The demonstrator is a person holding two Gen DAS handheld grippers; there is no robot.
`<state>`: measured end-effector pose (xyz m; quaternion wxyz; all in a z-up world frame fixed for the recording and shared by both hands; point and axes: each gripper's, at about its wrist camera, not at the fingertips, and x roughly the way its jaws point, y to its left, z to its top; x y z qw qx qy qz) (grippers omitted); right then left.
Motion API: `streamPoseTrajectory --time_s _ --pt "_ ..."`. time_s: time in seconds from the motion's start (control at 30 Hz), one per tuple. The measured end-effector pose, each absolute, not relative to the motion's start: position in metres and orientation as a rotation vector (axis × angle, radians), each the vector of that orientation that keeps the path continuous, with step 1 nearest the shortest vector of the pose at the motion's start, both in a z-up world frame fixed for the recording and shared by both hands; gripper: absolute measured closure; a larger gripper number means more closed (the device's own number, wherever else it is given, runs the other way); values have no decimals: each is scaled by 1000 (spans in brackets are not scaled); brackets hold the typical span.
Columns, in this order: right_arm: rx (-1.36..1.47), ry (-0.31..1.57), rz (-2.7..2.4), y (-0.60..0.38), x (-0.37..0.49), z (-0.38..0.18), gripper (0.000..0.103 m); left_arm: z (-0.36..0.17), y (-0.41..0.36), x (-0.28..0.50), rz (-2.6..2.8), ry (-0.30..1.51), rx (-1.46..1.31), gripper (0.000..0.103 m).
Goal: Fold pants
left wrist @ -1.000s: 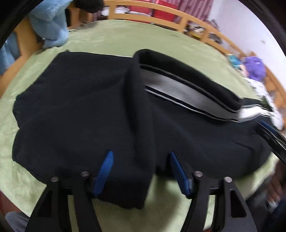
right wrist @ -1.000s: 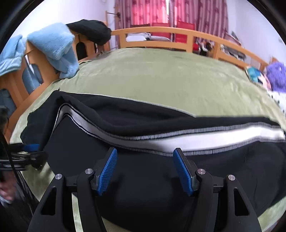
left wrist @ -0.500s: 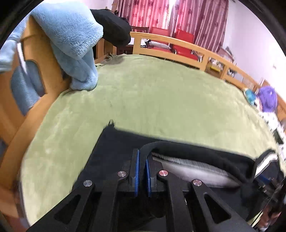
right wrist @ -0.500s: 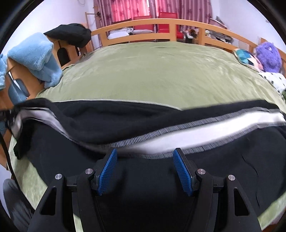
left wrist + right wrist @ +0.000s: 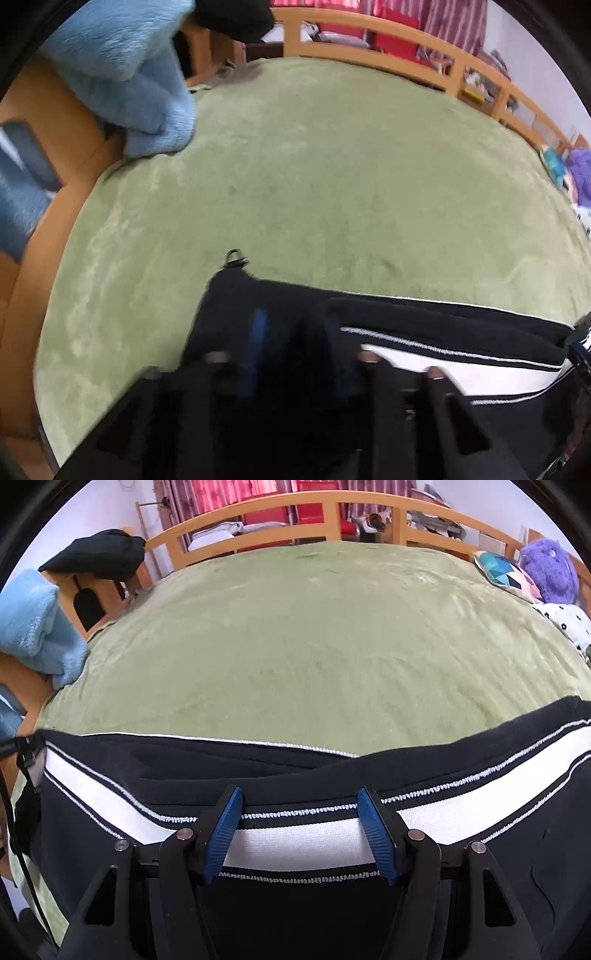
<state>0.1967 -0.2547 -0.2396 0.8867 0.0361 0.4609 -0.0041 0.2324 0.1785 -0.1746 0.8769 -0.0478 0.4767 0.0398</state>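
Black pants (image 5: 280, 760) with a white side stripe (image 5: 295, 842) lie across the near edge of the green bed cover (image 5: 332, 646). My right gripper (image 5: 301, 829) is open, its blue pads on either side of the stripe. In the left wrist view the pants (image 5: 424, 325) fill the lower right, with a small loop (image 5: 234, 256) at their far corner. My left gripper (image 5: 295, 350) is blurred by motion over the pants' left end; the jaws look parted, with dark cloth between them.
A light blue blanket (image 5: 129, 66) and a black garment (image 5: 96, 554) hang on the wooden bed frame (image 5: 280, 506) at the left. A purple plush toy (image 5: 550, 572) and a patterned cushion (image 5: 506, 572) lie at the far right.
The left gripper was open one second ago, shut on the pants' folded edge half a second ago, and now looks parted and blurred. The right gripper stayed open over the stripe.
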Motion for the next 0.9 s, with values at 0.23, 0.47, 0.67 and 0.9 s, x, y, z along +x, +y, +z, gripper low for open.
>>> streamPoseTrajectory --time_s 0.23,0.47,0.67,0.9 --pt "41 910 -48 -257 162 -227 39 -140 225 167 36 898 -247 38" --pt "114 910 -109 -278 125 -223 39 -161 238 94 -95 931 -446 35" --pt "175 949 -136 -291 106 -230 39 -184 202 89 -27 927 -290 33" --pt "116 936 -162 -287 81 -223 39 -191 149 146 -34 913 -130 33"
